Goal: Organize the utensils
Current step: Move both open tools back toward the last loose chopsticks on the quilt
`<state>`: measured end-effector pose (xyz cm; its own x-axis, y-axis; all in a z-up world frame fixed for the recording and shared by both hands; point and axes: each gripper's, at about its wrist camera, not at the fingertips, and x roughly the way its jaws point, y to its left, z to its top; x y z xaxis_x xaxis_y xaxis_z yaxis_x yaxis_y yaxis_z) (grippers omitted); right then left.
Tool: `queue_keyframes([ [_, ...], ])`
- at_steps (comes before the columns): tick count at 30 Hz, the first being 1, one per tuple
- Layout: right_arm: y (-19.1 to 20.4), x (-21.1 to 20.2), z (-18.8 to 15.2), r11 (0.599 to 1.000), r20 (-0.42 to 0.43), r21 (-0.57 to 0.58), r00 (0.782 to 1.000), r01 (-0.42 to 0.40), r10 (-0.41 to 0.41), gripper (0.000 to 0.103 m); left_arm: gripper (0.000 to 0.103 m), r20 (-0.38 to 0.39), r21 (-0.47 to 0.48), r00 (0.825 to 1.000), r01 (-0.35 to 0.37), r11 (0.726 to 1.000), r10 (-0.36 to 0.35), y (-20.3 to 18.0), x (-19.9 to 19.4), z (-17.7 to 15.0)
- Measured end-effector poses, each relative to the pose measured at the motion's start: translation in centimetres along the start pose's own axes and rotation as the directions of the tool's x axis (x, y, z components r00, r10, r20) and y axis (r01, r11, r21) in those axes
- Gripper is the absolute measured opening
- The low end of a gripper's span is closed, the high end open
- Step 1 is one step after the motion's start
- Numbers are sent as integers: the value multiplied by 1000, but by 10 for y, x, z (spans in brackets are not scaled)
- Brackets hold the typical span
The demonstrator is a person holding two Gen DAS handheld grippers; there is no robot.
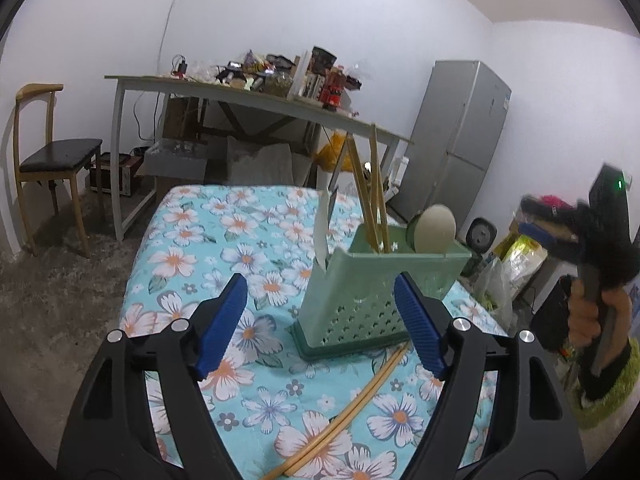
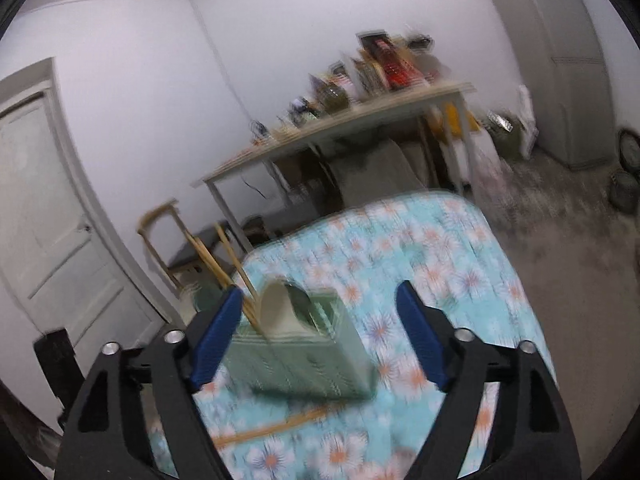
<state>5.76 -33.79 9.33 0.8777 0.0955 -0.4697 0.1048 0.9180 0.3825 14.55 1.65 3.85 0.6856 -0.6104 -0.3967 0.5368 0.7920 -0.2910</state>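
Between the left fingers: left gripper (image 1: 320, 326) spread, nothing held, green utensil basket (image 1: 372, 296) just ahead.
Right fingers: right gripper (image 2: 320, 336) spread wide, gripping nothing; view blurred.
Basket contents: upright chopsticks (image 1: 374, 196), spoon (image 1: 434, 228), white blade (image 1: 322, 232).
Counter: floral cloth (image 1: 224, 232); loose chopstick pair (image 1: 352, 404) beside the basket base.

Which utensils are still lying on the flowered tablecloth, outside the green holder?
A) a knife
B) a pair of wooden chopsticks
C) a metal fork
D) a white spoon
B: a pair of wooden chopsticks lies flat on the tablecloth in front of the green holder, while the spoon already stands inside it.
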Motion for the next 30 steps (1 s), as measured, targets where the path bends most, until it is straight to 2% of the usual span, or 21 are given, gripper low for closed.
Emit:
queue_keyframes([
  [3,-4,9,-33,998,-93,0,994,61,-61,89,73,-39,7,999,-6,1000,6,-3,7,-3],
  [6,-9,22,-67,993,-193,-14,974,116,-117,93,73,-63,10,998,-14,1000,15,-7,10,-7],
  [10,-14,45,-106,973,-329,-53,916,225,-230,96,74,-86,13,996,-24,1000,25,-12,14,-11],
  [11,-15,52,-115,964,-366,-76,892,255,-264,96,74,-94,13,995,-27,1000,28,-13,15,-12],
  [14,-18,65,-131,944,-414,-129,849,303,-329,96,75,-107,11,994,-30,999,31,-15,17,-13],
  [17,-18,74,-139,931,-431,-175,825,321,-365,96,75,-118,11,992,-33,999,34,-16,19,-14],
  [19,-17,80,-145,912,-436,-229,802,339,-408,96,75,-122,13,992,-33,999,35,-17,20,-15],
  [22,-14,81,-147,903,-421,-274,803,330,-421,96,75,-128,14,991,-34,999,36,-16,20,-15],
  [30,-20,80,-146,919,-441,-260,811,296,-386,97,75,-141,5,989,-37,999,37,-14,25,-17],
])
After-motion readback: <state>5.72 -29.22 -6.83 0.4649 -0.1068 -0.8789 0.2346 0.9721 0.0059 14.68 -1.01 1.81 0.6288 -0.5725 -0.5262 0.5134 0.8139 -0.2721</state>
